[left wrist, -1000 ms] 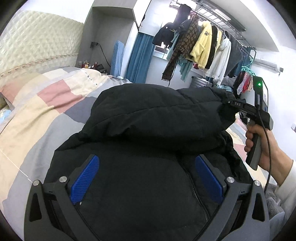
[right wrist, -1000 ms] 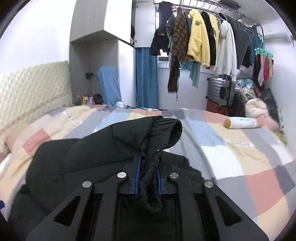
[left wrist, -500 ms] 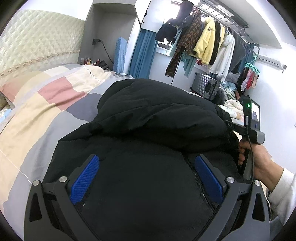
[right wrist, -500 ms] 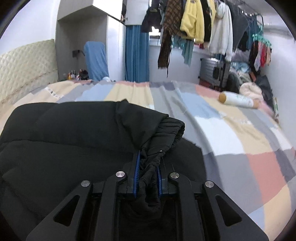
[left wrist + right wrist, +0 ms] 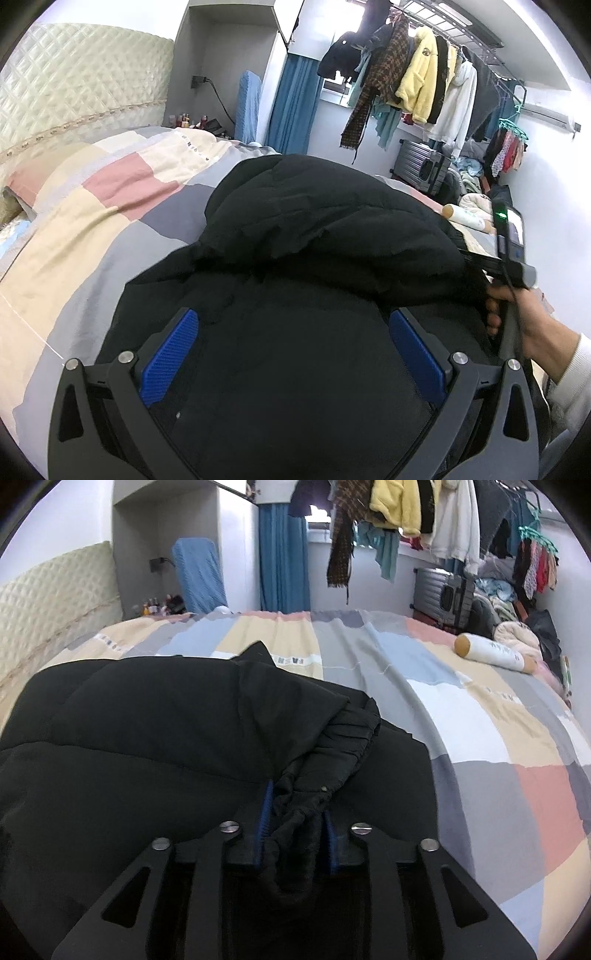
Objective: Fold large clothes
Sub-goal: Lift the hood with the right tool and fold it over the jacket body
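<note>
Right now: right gripper (image 5: 293, 830), jaws opening, blue pads (image 5: 266, 821) either side of the jacket's gathered cuff (image 5: 325, 775); cuff between them, left pad against the cloth, contact at the right pad impossible to judge. Sleeve (image 5: 177, 716) laid folded across the body of the black puffer jacket (image 5: 92, 812), cuff end lying toward the foot-side edge of the bed. Seen from the left wrist camera, same gripper's handle gripped by the person's right hand (image 5: 517, 317), white sleeve at the wrist, at the jacket's right edge.

Left gripper (image 5: 291, 354) spread wide, blue pads (image 5: 170, 358) well apart, nothing pinched, poised just above the jacket's front panel; contact with the cloth impossible to judge. Jacket (image 5: 314, 295) bulked on the near side of the bed, folded sleeve forming a ridge across its middle.

Under it, patchwork bedspread (image 5: 461, 709) in grey, cream, pink and blue, bare toward the far edge and the right side. White cylindrical bolster (image 5: 491, 653) near the bed's far right corner. Quilted cream headboard (image 5: 74, 92) along the left edge. Beyond the bed: blue curtain (image 5: 282, 561), hanging clothes on a rail (image 5: 417, 77), grey suitcase (image 5: 443, 594) against the far wall.
</note>
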